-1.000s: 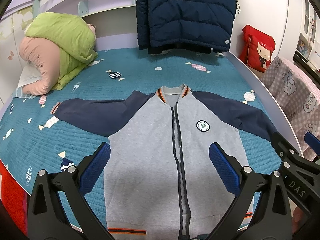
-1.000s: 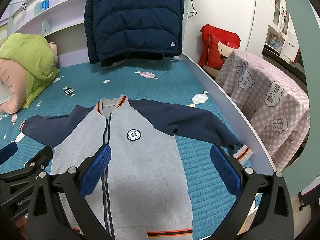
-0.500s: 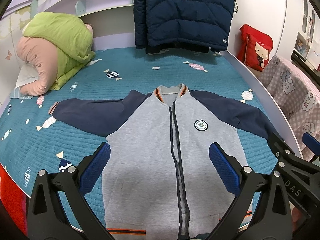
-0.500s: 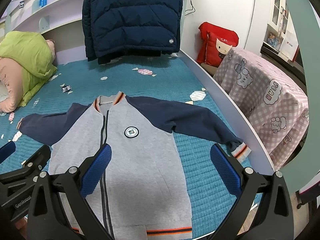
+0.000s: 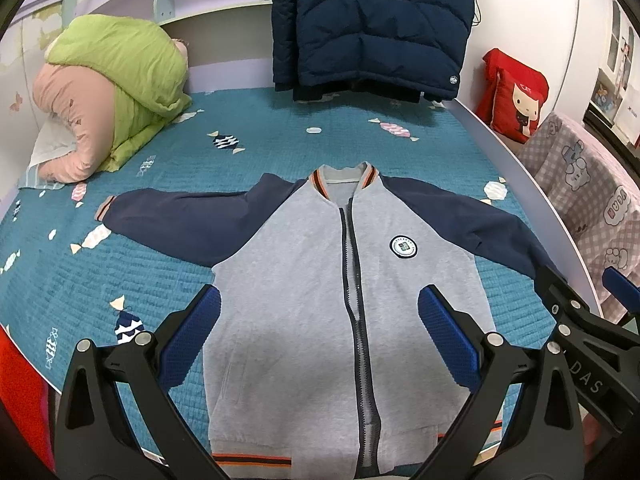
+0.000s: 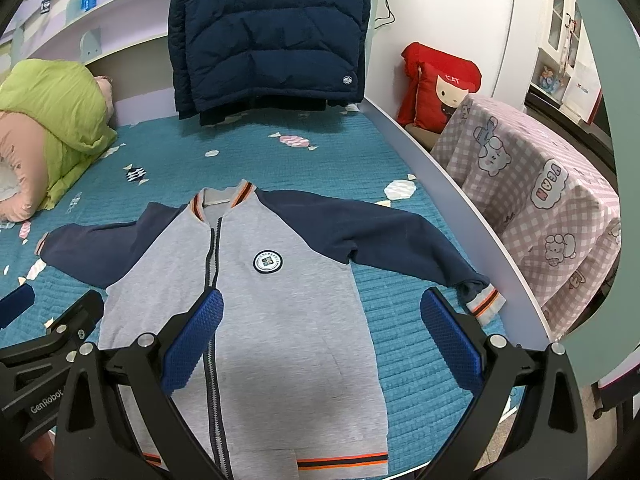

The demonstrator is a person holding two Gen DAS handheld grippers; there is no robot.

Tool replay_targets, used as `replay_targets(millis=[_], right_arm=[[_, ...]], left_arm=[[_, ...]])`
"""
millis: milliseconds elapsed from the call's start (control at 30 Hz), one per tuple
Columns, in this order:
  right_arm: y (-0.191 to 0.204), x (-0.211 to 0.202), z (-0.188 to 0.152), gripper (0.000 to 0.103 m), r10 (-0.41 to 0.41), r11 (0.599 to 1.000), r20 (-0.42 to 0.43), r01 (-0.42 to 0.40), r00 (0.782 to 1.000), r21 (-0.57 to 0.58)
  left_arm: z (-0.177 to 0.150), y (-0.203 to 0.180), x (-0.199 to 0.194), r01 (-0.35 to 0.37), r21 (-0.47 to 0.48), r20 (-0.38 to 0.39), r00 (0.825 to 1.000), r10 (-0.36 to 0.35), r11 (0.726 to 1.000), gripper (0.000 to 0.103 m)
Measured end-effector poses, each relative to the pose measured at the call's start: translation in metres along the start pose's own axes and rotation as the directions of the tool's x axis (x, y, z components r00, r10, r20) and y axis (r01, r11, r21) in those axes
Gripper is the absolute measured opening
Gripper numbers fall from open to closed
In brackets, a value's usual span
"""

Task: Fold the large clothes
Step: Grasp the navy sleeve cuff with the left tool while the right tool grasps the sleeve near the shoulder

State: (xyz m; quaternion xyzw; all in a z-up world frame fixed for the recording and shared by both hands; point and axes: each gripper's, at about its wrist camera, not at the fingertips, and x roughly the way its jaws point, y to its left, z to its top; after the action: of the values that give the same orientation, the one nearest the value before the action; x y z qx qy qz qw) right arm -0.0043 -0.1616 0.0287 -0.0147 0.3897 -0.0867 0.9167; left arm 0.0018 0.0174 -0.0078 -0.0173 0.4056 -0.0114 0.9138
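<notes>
The left tongs (image 5: 318,344) fill the bottom of the left wrist view, jaws spread wide with nothing between the blue pads. The right tongs (image 6: 320,342) sit the same way at the bottom of the right wrist view, wide apart and holding nothing. Both hang above the lower half of the jacket (image 5: 344,288), apparently without touching it.

The jacket lies flat, front up and zipped, in the centre of both views, on the bed (image 5: 168,264). Its collar points to the top of the frame, its striped hem to the bottom edge. The left sleeve (image 5: 176,220) stretches toward mid-left of the left wrist view; the right sleeve (image 6: 400,240) runs toward the right in the right wrist view, its cuff near the bed's edge.

By my judgement folding has not begun: the garment is only spread out. Both sleeves are yet to be brought across the body, and the body then folded up.

Beyond, a coat (image 5: 372,24) hangs at top centre and bedding (image 5: 112,92) is bundled at upper left.
</notes>
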Motion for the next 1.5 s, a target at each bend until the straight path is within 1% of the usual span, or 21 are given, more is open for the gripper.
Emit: replay_targets(millis=[267,500,667,800,900,1000,1067,1100,1200,1267,1300,1333,1367,1433,1467,1500], right_arm=[[0.024,0.006,0.004,0.096,0.025,0.999,-0.020,-0.026,0.999,-0.037],[0.060,0.015,0.011,0.096,0.073,0.993,-0.035,-0.076,0.997,-0.094],[0.092,0.024,0.016,0.096,0.119,0.983,-0.056,-0.126,0.991,-0.135],[0.120,0.036,0.020,0.096,0.156,0.972,-0.082,-0.168,0.984,-0.165],[0.140,0.045,0.022,0.096,0.198,0.960,-0.114,-0.216,0.973,-0.176],[0.160,0.058,0.024,0.096,0.258,0.942,-0.167,-0.286,0.952,-0.176],[0.176,0.069,0.024,0.096,0.283,0.930,-0.200,-0.319,0.938,-0.182],[0.182,0.074,0.025,0.096,0.289,0.926,-0.214,-0.330,0.933,-0.186],[0.199,0.090,0.030,0.096,0.319,0.914,-0.253,-0.367,0.913,-0.173],[0.209,0.102,0.034,0.096,0.323,0.912,-0.269,-0.374,0.907,-0.167],[0.215,0.111,0.036,0.095,0.329,0.909,-0.287,-0.384,0.900,-0.164],[0.220,0.120,0.039,0.088,0.331,0.906,-0.307,-0.391,0.892,-0.160],[0.224,0.126,0.040,0.083,0.332,0.905,-0.323,-0.396,0.886,-0.156],[0.234,0.145,0.044,0.073,0.329,0.904,-0.364,-0.402,0.871,-0.145],[0.237,0.151,0.046,0.070,0.328,0.905,-0.374,-0.402,0.867,-0.139],[0.241,0.158,0.049,0.065,0.332,0.905,-0.381,-0.405,0.863,-0.130]], left_arm=[[-0.002,0.025,0.007,0.017,-0.053,-0.039,0.999,-0.019,0.998,0.098],[-0.003,0.064,0.017,-0.009,-0.151,-0.087,0.996,-0.004,0.989,0.098],[-0.005,0.097,0.021,-0.056,-0.214,-0.104,0.994,0.034,0.975,0.098],[-0.004,0.120,0.024,-0.123,-0.235,-0.116,0.988,0.098,0.964,0.098],[-0.004,0.141,0.031,-0.179,-0.258,-0.125,0.981,0.150,0.949,0.098],[-0.003,0.155,0.036,-0.223,-0.267,-0.114,0.973,0.199,0.937,0.098],[-0.001,0.166,0.045,-0.255,-0.256,-0.122,0.965,0.231,0.932,0.098],[0.000,0.173,0.050,-0.262,-0.256,-0.125,0.963,0.237,0.931,0.098],[0.002,0.189,0.062,-0.255,-0.262,-0.131,0.965,0.227,0.931,0.098],[0.006,0.201,0.072,-0.276,-0.265,-0.145,0.959,0.245,0.924,0.098],[0.007,0.206,0.076,-0.284,-0.266,-0.149,0.956,0.251,0.921,0.098],[0.010,0.213,0.082,-0.283,-0.265,-0.151,0.956,0.250,0.922,0.098],[0.012,0.219,0.088,-0.286,-0.260,-0.156,0.955,0.252,0.922,0.098],[0.016,0.233,0.100,-0.311,-0.247,-0.171,0.946,0.274,0.918,0.098],[0.019,0.239,0.106,-0.326,-0.242,-0.177,0.941,0.288,0.914,0.098],[0.020,0.244,0.109,-0.332,-0.241,-0.179,0.939,0.295,0.912,0.098]])
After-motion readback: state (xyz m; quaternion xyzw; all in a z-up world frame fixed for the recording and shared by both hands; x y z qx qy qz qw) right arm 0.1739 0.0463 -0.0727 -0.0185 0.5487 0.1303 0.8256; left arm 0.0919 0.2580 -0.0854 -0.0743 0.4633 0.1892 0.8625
